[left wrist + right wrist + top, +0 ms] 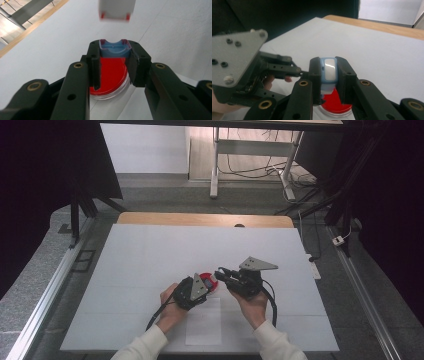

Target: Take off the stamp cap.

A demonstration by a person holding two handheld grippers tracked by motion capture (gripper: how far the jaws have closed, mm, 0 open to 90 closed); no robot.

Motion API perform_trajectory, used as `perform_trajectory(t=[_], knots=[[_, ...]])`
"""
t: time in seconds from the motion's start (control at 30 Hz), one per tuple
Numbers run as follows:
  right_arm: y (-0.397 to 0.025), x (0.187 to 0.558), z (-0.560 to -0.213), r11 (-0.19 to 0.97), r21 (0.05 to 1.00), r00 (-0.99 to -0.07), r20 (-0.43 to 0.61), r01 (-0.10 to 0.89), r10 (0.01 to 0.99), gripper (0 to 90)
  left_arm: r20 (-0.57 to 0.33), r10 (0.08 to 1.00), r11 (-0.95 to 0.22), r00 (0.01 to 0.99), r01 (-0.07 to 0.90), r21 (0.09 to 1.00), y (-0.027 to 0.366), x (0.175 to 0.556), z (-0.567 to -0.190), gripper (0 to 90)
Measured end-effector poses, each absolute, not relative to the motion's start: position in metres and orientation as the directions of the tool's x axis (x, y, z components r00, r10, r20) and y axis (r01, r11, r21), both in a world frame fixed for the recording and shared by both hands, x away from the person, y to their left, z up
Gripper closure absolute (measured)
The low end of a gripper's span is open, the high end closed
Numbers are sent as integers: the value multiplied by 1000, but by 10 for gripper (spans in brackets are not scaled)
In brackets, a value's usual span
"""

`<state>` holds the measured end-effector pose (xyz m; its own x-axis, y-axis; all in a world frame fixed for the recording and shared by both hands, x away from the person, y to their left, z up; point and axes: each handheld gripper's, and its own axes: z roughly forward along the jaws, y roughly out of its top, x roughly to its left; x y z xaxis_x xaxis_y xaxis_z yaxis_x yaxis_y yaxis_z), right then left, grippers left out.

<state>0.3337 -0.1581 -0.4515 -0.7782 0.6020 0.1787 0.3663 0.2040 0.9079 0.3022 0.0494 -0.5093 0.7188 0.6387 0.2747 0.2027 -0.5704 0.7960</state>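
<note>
Blue clip point(329, 72), a small blue piece with a pale face, sits clamped between the jaws of the right hand-held gripper point(329, 82), held above a round red dish point(336, 104) that lies on the white table point(387, 55). The left hand-held gripper point(113, 66) looks down on the same dish point(110, 75); a blue piece point(114, 48) sits between its jaw tips, and they seem closed on it, though whether it is the same clip I cannot tell. From above, the two grippers, left point(196, 289) and right point(225, 276), meet nose to nose over the dish point(209, 281), beside a sheet of paper point(204, 322). The work in hand looks like passing or placing the blue piece over the dish. To do it well, keep the right grasp firm and level, bring the piece down squarely over the dish's middle, and let only one gripper release at a time, so it neither tilts nor drops onto the rim. Small, slow motions matter, since the jaws crowd each other.
</note>
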Motion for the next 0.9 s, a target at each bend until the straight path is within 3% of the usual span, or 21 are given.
perform_trajectory(t=[0.9], knots=[[-163, 336, -451, 207, 910, -793, 180, 359, 582, 751, 186, 660, -507, 728, 250, 825, 76, 293, -501, 654]])
